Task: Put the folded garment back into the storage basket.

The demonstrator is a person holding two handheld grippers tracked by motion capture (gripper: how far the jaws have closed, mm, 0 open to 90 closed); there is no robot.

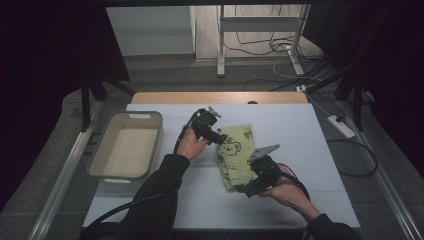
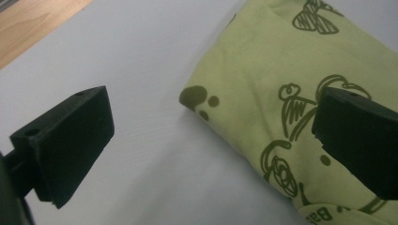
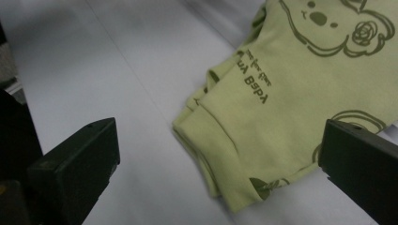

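1. Gaping wide, the left gripper (image 2: 206,150) holds nothing: in the left gripper view one black jaw stands over bare white surface and the other over the printed face of the green cloth (image 2: 291,84), with the cloth's folded edge lying between them.
2. Whether that jaw rests on the fabric or hangs just above it I cannot tell from this angle.
3. Spread just as far, the right gripper (image 3: 220,164) has hold of nothing either; in the right gripper view its jaws flank the cloth's (image 3: 291,79) near corner, where several folded layers stack up at the edge.
4. From the high view, the left gripper (image 1: 220,137) sits at the cloth's far left edge and the right gripper (image 1: 245,189) at its near end, each held in one of the person's hands.
5. The cloth (image 1: 235,150) is a folded light-green piece with a dark koala drawing and some lettering, lying flat near the middle of the white table top (image 1: 300,130).
6. A shallow beige bin (image 1: 157,135) stands on the table's left part, well apart from the cloth, its inside bare.
7. A strip of wooden edge (image 1: 220,97) shows past the white surface, and beyond it grey floor with cables (image 1: 260,45) and a power strip (image 1: 341,126).
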